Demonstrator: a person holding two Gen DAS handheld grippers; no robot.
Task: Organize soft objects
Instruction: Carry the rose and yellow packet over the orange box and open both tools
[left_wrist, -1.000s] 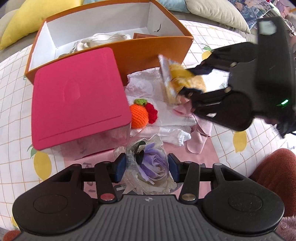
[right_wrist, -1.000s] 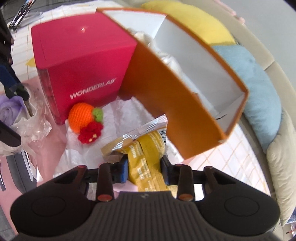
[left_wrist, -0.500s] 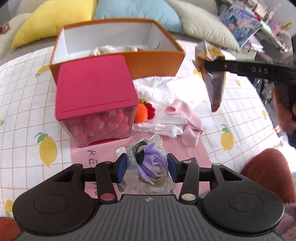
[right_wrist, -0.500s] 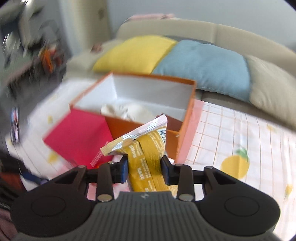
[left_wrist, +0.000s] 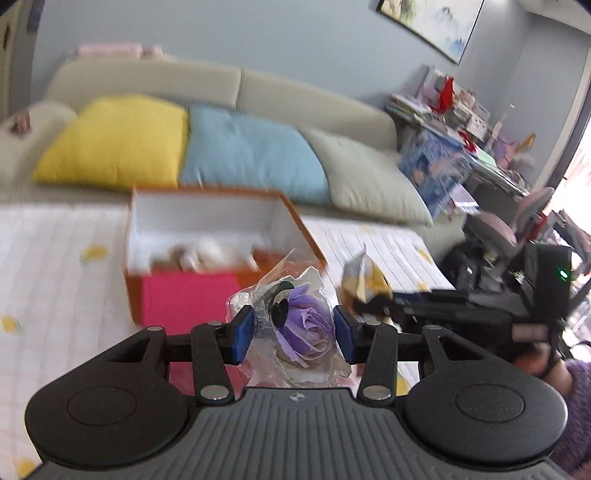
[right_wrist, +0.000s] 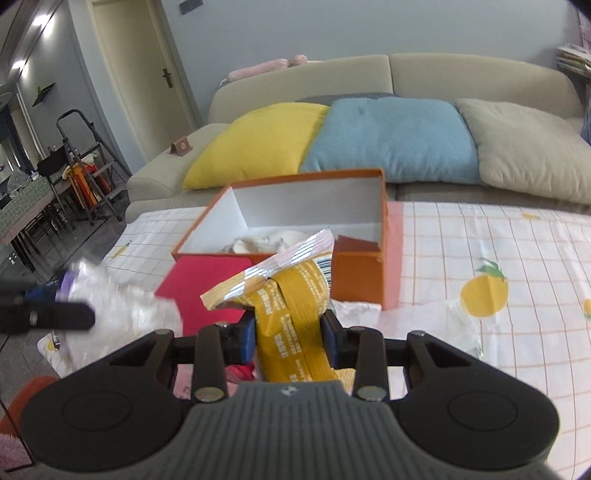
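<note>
Left gripper (left_wrist: 293, 334): black body, ribbed grey top plate, two round black discs at the sides.
Fingers (left_wrist: 242, 334): black arms with blue pads, silver screws at the pivots.
Right gripper (right_wrist: 288, 334): same black build, blue pads, silver screws; a green light glows on its housing in the left wrist view.
Sleeve (left_wrist: 576, 402): fuzzy purple knit.

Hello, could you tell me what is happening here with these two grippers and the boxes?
A person holds a gripper in each hand and is sorting soft things on a table with a lemon-print cloth. The left gripper is shut on a purple flower in clear wrap. The right gripper is shut on a yellow snack packet. Both are held up in the air, in front of the open orange box, which already has something pale inside. A pink box stands just before it.
</note>
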